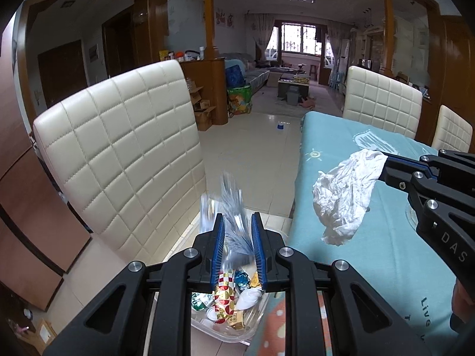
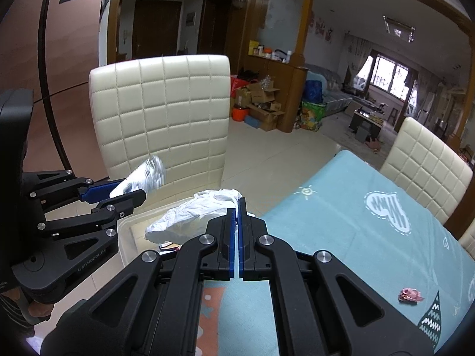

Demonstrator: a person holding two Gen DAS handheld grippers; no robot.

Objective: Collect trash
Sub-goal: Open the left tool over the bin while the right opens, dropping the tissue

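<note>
My left gripper (image 1: 237, 218) is shut on a crinkled silver wrapper (image 1: 230, 204) that sticks up between its blue pads. Right under it stands a clear plastic bin (image 1: 255, 323) holding several sweet wrappers and a white wad. My right gripper (image 2: 239, 203) is shut on a crumpled white tissue (image 2: 193, 215), which hangs over the bin's rim (image 2: 130, 225). In the left wrist view the right gripper (image 1: 386, 163) comes in from the right with the tissue (image 1: 344, 198) above the table edge. The left gripper (image 2: 133, 188) and its wrapper (image 2: 145, 175) show at the left of the right wrist view.
A table with a teal patterned cloth (image 2: 341, 222) fills the right side. A small pink wrapper (image 2: 409, 295) lies on it near me. A cream quilted chair (image 1: 118, 148) stands just beyond the bin, and more such chairs (image 1: 383, 98) line the table's far side.
</note>
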